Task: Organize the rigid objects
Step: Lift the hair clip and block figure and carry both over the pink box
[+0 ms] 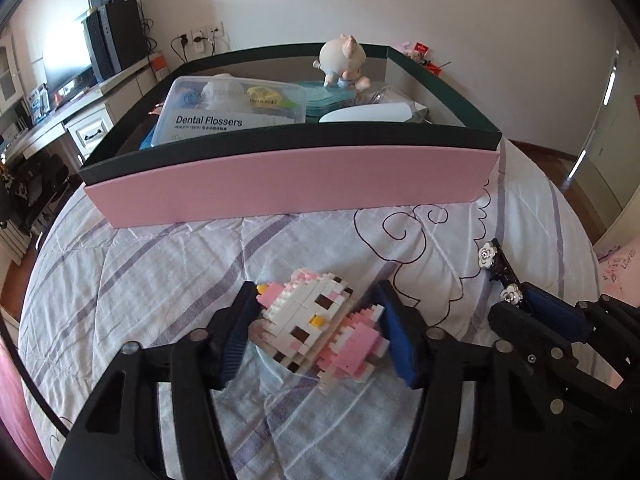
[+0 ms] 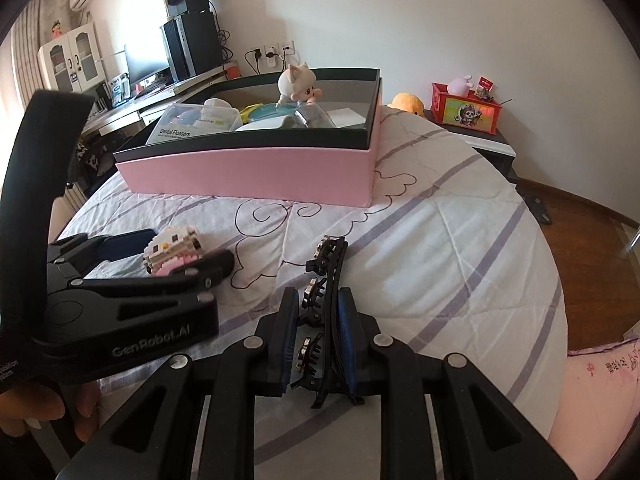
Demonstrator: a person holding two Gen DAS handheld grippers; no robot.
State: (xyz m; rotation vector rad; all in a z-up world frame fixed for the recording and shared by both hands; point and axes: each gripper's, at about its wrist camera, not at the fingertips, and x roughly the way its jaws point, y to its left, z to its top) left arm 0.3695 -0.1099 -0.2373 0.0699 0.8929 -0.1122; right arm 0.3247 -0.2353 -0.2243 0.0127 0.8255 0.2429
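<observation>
left gripper [image 1: 316, 332] jaws clasp brick cat [image 1: 320, 320] | right gripper [image 2: 316, 328] jaws clamp hair clip [image 2: 326, 304] | pink box [image 1: 288, 184] beyond, open quilt [image 1: 160, 264] between

From my station, the bedspread [image 2: 420, 240] between both grippers and the pink box [image 2: 248, 178] lies bare; I see free passage there. The box's near wall stands as a barrier across the way ahead. Inside, the left part is taken by the Dental Flossers case [image 1: 232, 104], the far middle by a pig figurine [image 1: 344, 62]; a white item [image 1: 366, 113] lies at the near right. The right rear corner of the box floor [image 2: 346, 114] shows open room. To my left, the left gripper [image 2: 180, 256] with its block toy [image 2: 174, 254] crowds the right gripper's [image 2: 318, 332] side.
</observation>
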